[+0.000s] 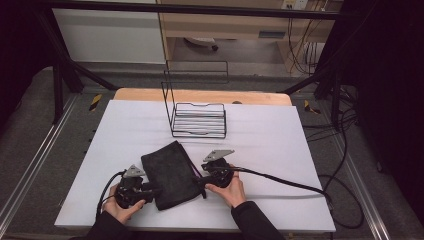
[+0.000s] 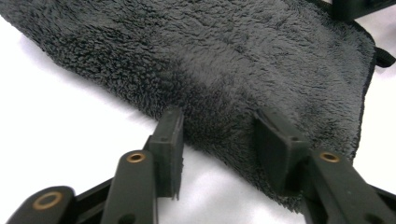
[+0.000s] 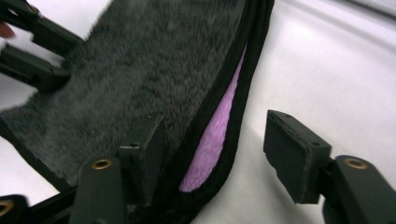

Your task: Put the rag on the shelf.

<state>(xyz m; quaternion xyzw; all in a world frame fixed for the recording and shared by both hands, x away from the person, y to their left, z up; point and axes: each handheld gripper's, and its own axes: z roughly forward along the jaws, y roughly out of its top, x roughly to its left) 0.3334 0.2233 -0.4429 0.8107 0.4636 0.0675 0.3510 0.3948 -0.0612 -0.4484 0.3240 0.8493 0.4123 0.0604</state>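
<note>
A dark grey fleece cloth point(image 1: 170, 172) lies folded on the white table point(image 1: 270, 145), near the front. Its purple inner side point(image 3: 212, 149) shows along the black-hemmed edge in the right gripper view. My left gripper point(image 1: 152, 192) is at the cloth's near left corner. It is open point(image 2: 219, 140), and the fleece edge point(image 2: 224, 56) runs between its jaws. At the cloth's right edge my right gripper point(image 1: 200, 182) is open too point(image 3: 217, 128). One of its jaws rests over the fleece point(image 3: 154, 60) and the other stands over bare table. A hand holds each gripper.
A black wire rack point(image 1: 199, 120) stands at the table's back middle, a hand's width beyond the cloth. Cables point(image 1: 280, 180) trail from the right gripper across the table's right side. The wooden table edge point(image 1: 200, 95) lies behind the rack.
</note>
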